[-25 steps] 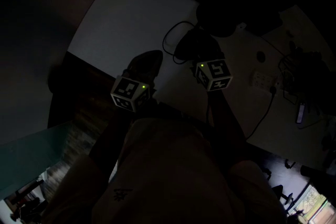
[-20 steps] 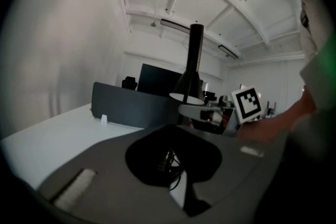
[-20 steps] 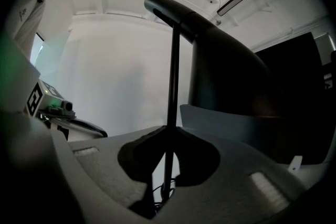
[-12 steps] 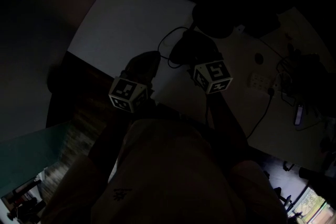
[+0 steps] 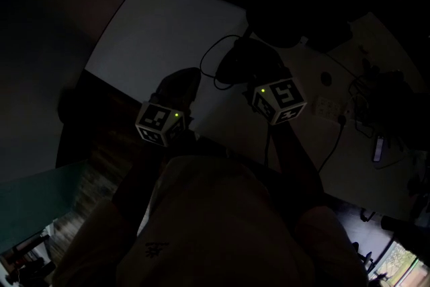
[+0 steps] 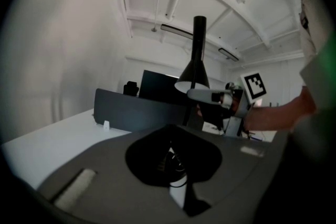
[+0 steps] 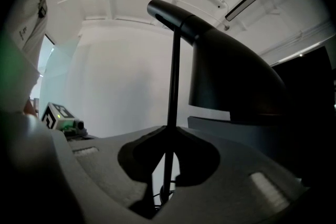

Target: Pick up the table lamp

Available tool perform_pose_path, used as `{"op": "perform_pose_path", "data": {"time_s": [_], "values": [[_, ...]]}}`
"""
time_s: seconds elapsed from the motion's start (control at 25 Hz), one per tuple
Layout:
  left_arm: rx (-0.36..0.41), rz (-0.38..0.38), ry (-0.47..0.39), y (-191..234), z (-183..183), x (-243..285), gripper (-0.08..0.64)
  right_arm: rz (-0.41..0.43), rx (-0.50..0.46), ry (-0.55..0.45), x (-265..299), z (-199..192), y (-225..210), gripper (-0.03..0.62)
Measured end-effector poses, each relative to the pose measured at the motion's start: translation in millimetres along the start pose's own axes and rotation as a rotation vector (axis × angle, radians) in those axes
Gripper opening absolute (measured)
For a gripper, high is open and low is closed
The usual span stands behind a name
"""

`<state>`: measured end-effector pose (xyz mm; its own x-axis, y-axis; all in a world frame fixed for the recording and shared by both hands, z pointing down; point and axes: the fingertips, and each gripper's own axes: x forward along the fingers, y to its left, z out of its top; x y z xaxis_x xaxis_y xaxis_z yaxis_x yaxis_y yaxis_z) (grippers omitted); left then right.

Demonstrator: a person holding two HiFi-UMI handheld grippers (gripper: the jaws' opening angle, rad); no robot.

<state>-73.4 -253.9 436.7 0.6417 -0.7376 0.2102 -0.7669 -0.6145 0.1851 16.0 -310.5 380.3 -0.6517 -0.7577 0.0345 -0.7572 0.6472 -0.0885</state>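
The black table lamp has a thin upright stem [image 7: 172,86] and a cone shade [image 7: 231,81]. My right gripper [image 7: 167,165] is shut on the stem low down. In the left gripper view the lamp [image 6: 198,50] stands upright beyond my jaws, with the right gripper [image 6: 220,97] clamped on it from the right. From the head view the lamp [image 5: 245,58] is a dark shape ahead of the right gripper [image 5: 261,76]. The left gripper [image 5: 178,85] hangs beside it, jaws together with nothing between them. Its black cable [image 5: 216,57] loops on the table.
The white table [image 5: 161,30] runs to a dark partition [image 6: 136,110] and a monitor [image 6: 157,89] at the back. A power strip [image 5: 332,104] and more cables lie at the right. A wooden strip and floor lie at the left edge.
My right gripper has lifted with the lamp stem in it, and the lamp has shifted slightly up the head view. The left gripper has barely moved.
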Motion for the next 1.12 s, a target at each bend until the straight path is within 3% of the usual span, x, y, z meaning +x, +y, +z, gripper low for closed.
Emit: {"op": "perform_pose_path", "data": {"time_s": [0.72,1.12], "values": [[0.023,0.003,-0.034,-5.5,16.1,-2.5,-0.002,0.041,-0.131,-0.080,-22.3,80.7,6.8,0.034],[0.069,0.015,-0.060,3.6,35.2,-4.3,-0.002,0.024,-0.068,-0.105,-32.8,100.3,-6.1,0.037]]}}
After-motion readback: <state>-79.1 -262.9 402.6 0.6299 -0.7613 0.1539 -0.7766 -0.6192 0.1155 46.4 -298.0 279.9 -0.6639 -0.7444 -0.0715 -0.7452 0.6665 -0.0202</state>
